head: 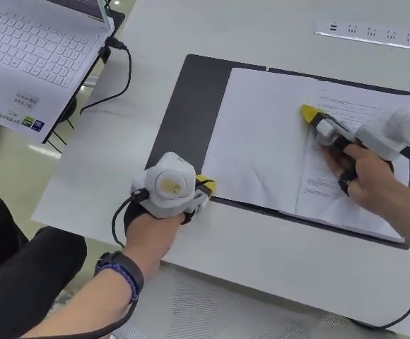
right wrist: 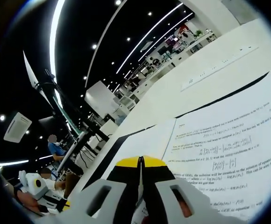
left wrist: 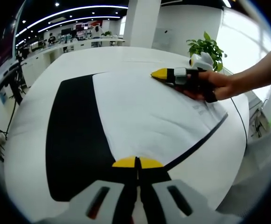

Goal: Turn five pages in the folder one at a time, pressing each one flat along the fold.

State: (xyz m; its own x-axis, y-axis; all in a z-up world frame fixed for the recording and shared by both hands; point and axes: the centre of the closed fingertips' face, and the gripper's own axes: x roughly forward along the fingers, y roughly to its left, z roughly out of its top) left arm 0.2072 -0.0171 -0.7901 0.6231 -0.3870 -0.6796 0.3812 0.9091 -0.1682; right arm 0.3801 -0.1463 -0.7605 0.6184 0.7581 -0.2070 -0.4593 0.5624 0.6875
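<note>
Left tongs point(head: 205, 186): clenched on nothing, tips at the near edge of the folder point(head: 189, 106)
Folder: open flat on the white surface point(head: 276, 261), black cover, blank page point(head: 261, 134) left, printed page point(head: 353, 106) right
Right tongs point(head: 309, 113): clenched, yellow tip on the paper beside the fold
Far side: laptop point(head: 28, 56), power strip point(head: 375, 33)

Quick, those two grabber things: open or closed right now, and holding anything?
Left gripper: shut, nothing seen between the jaws, by the folder.
Right gripper: shut, empty, over the page.
</note>
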